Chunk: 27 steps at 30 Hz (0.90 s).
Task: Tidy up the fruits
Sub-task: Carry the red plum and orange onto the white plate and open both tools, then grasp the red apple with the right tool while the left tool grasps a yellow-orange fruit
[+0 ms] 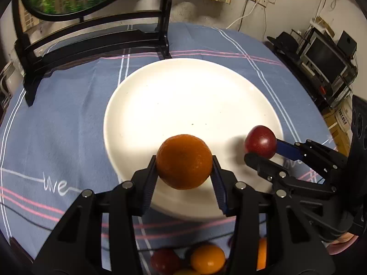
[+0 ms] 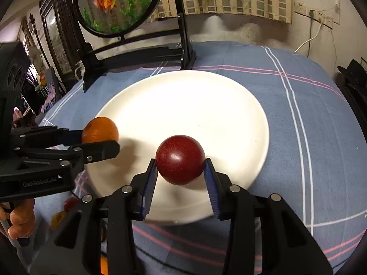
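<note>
Black angular hand-held gripper (image 1: 184,169), blue ribbed pads, silver round pins, faint, perhaps "GenRobot.AI", lettering

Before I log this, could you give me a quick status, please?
Left tongs shut on orange. Right tongs shut on plum. Plate bare.

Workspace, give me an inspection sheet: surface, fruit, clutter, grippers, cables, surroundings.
Surface: blue striped cloth; white plate bare.
Job's things: orange and plum, both held above the plate's near rim; more fruit lies nearer the cameras.
Clutter: black stand with round picture behind the plate.
Grippers: left gripper shut on the orange; right gripper shut on the plum.
Cables: white cord on the wall.
Surroundings: screen on a rack.
</note>
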Tool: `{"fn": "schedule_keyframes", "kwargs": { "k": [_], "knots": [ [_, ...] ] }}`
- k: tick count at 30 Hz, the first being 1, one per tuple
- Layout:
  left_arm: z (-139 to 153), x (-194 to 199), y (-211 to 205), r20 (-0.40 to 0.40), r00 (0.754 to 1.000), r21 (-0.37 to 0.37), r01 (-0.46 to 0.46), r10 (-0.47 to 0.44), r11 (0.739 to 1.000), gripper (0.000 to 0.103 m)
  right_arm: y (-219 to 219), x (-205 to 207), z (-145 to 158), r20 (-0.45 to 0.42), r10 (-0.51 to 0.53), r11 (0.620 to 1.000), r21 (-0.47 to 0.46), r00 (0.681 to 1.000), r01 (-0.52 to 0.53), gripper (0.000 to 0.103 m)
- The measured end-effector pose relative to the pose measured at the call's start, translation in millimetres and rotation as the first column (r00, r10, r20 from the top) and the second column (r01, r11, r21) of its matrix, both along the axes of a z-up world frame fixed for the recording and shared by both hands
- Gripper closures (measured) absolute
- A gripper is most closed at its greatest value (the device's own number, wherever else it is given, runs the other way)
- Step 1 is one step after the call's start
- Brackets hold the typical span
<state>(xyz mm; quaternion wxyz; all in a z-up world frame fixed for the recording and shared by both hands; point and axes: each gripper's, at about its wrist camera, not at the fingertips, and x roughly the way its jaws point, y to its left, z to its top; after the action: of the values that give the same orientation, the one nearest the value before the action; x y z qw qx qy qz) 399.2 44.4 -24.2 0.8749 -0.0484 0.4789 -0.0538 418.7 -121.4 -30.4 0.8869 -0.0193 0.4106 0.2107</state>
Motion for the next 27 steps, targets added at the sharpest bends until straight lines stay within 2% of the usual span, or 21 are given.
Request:
{"fn": "schedule_keyframes", "kwargs": {
  "k": [3,5,7,8,9,10,11,12,15,19,23,26,27],
  "knots": [
    [-13,9,0,-0.032,0.999,0.023,0.007,-0.006,1.000,0.057,3,4,-7,-0.019,0.007,1.000,-0.015,1.000,-0.007,0.061],
    [-21,15,2,-0.060,0.998,0.010,-0.002,0.003,1.000,0.057,4,8,-11,-0.039,0.004,1.000,-0.021,0.999,-0.005,0.060],
    [-26,18,1,-0.084,0.996,0.004,-0.010,0.010,1.000,0.056,6,7,-10,-0.026,0.015,0.999,-0.030,1.000,-0.016,0.053],
    [-27,17,2,-0.091,0.996,0.001,-0.022,0.022,1.000,0.050,7,6,-8,-0.018,0.009,0.999,-0.034,1.000,-0.010,0.050],
    [-24,13,4,-0.078,0.996,0.005,-0.033,0.034,0.999,0.038,6,2,-3,-0.007,-0.004,0.999,-0.039,1.000,0.004,0.050],
    [-17,6,5,-0.049,0.998,0.016,-0.048,0.049,0.999,0.031,5,-2,0,0.001,-0.007,0.999,-0.037,1.000,0.007,0.049],
    [-6,-4,8,-0.004,0.998,0.025,-0.062,0.063,0.998,0.017,3,-7,5,0.009,-0.005,1.000,-0.031,1.000,0.005,0.047],
    [2,-14,10,0.027,0.997,0.028,-0.072,0.072,0.997,0.012,-1,-18,12,0.024,0.001,1.000,-0.018,1.000,-0.001,0.047],
    [26,-52,17,0.092,0.992,0.016,-0.086,0.084,0.996,0.010,-12,-50,26,0.064,0.001,1.000,0.019,0.998,-0.002,0.045],
    [35,-119,28,0.154,0.979,-0.026,-0.131,0.133,0.991,0.005,-31,-99,26,0.096,0.004,0.993,0.115,0.995,-0.015,0.042],
    [17,-170,31,0.198,0.959,-0.012,-0.207,0.205,0.978,0.005,-29,-133,14,0.145,0.009,0.999,0.030,0.989,-0.014,0.037],
    [-3,-198,35,0.204,0.945,-0.065,-0.249,0.257,0.966,0.005,-24,-146,7,0.126,-0.008,0.999,-0.038,0.992,0.013,0.037],
    [-12,-203,37,0.174,0.948,-0.088,-0.255,0.267,0.963,0.005,-24,-151,6,0.133,0.003,0.999,-0.041,0.991,0.002,0.037]
  ]
}}
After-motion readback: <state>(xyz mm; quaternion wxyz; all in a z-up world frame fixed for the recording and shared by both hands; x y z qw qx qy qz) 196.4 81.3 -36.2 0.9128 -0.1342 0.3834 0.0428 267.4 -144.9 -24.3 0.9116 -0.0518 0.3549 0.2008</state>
